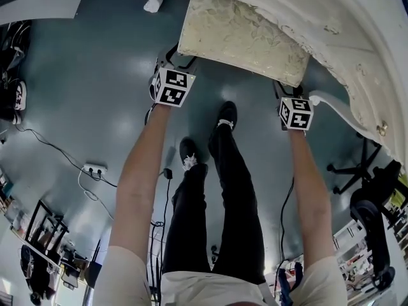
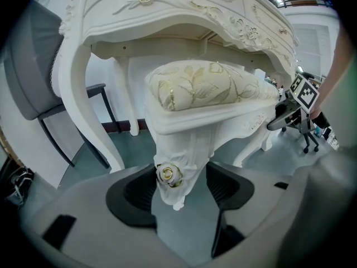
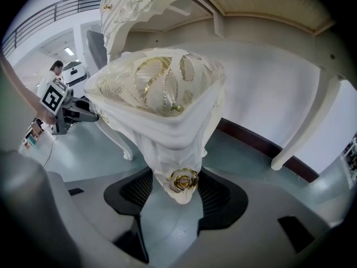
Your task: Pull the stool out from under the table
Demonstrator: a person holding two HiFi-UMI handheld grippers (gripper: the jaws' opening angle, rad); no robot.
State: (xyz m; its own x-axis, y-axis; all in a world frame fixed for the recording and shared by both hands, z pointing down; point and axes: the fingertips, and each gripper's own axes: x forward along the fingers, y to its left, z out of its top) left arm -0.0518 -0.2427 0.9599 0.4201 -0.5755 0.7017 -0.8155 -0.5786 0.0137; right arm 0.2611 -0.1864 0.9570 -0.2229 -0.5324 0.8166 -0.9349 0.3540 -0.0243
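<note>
A white carved stool with a cream cushion patterned in gold stood on a blue-grey floor. Its far part was tucked under a white ornate table, and its near edge stuck out toward the person.

The head view showed the cushion from above, with a gripper at each near corner: the left gripper at the left corner and the right gripper at the right corner. Bare forearms ran back from both. That view did not show the jaws.

The left gripper view showed them. The left gripper had its two black jaws closed on the stool's corner leg, pressing either side of a carved gold rose. The table's curved apron arched above the cushion. The other gripper's marker cube showed at the far corner, and a grey chair stood at the left.

The right gripper view showed the same hold on the other corner. The right gripper had its jaws clamped on the leg around a gold rose. The underside of the table was overhead.

Only the head view showed the person's legs in black trousers standing between the arms, a white power strip with cables on the floor at the left, and a black office chair at the right.
</note>
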